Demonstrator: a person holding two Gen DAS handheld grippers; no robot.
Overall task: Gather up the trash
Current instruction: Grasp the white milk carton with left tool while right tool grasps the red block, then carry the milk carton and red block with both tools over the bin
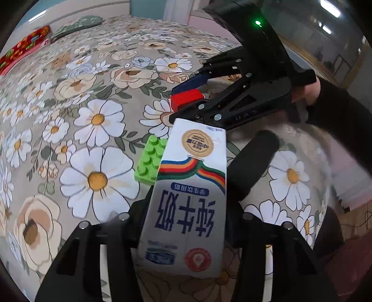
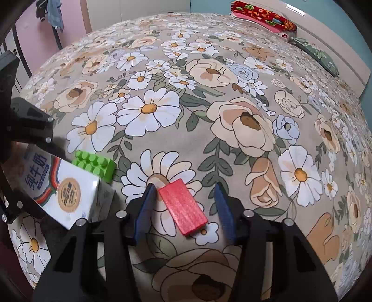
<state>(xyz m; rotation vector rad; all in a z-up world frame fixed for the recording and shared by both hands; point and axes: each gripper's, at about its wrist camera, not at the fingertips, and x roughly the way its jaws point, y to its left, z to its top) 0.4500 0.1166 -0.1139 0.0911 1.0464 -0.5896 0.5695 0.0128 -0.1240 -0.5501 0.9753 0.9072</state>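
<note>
Nearest the left wrist camera, a white milk carton with blue lettering and a rainbow stripe [image 1: 188, 197] stood between the black fingers of the left gripper [image 1: 186, 185], which closed on its sides; the left pad was hidden behind the carton, so whether both pads pressed could not be told for sure, though the carton looked held. Just beside the carton's left edge a bright green studded plastic building block [image 1: 150, 160] lay on the floral bedspread [image 1: 93, 130], crowding that side. Beyond it, the right gripper [image 2: 186, 204] reached down over a flat red rectangular wooden block [image 2: 183, 206]; its blue-padded fingers [image 2: 146, 209] stood on either side of the block, partly open, with a gap on the right and the left pad close to the block's edge. Farther off, a red patterned pillow [image 2: 265, 16] and a green one [image 2: 318, 55] lay by the headboard.
</note>
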